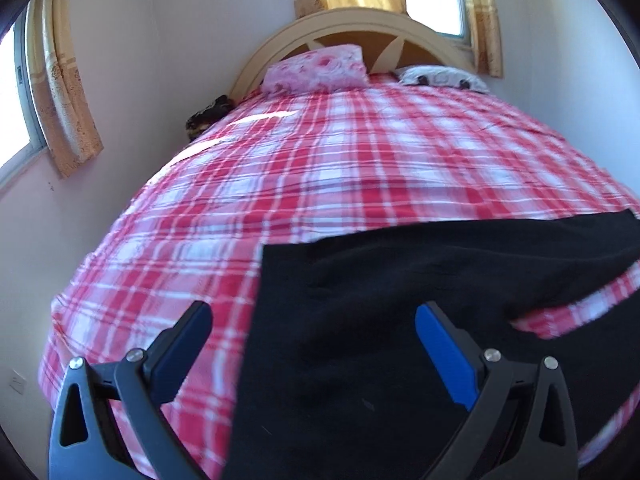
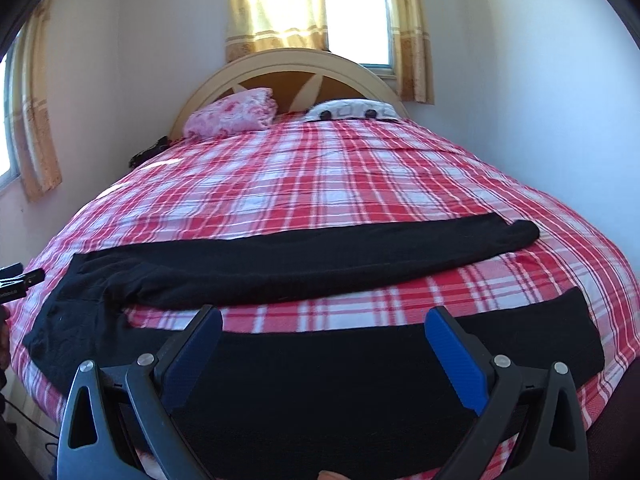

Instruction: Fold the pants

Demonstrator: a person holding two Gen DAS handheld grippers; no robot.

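Observation:
Black pants [image 2: 304, 264] lie spread flat on the bed with the red and white plaid cover [image 2: 328, 176]. The waist end is at the left and the two legs run to the right, one farther, one nearer [image 2: 360, 364]. My right gripper [image 2: 324, 320] is open, hovering over the near leg. In the left wrist view the pants [image 1: 380, 300] fill the lower right, with the waist edge near the middle. My left gripper [image 1: 314, 316] is open above the waist end, its left finger over the cover. The left gripper's tip [image 2: 24, 278] shows at the right wrist view's left edge.
A pink floral pillow [image 2: 232, 116] and a white patterned pillow [image 2: 352, 112] lie at the arched headboard [image 2: 296, 64]. Walls close in on both sides of the bed. A dark object [image 1: 206, 118] sits between the bed and the left wall. Curtained windows are behind and left.

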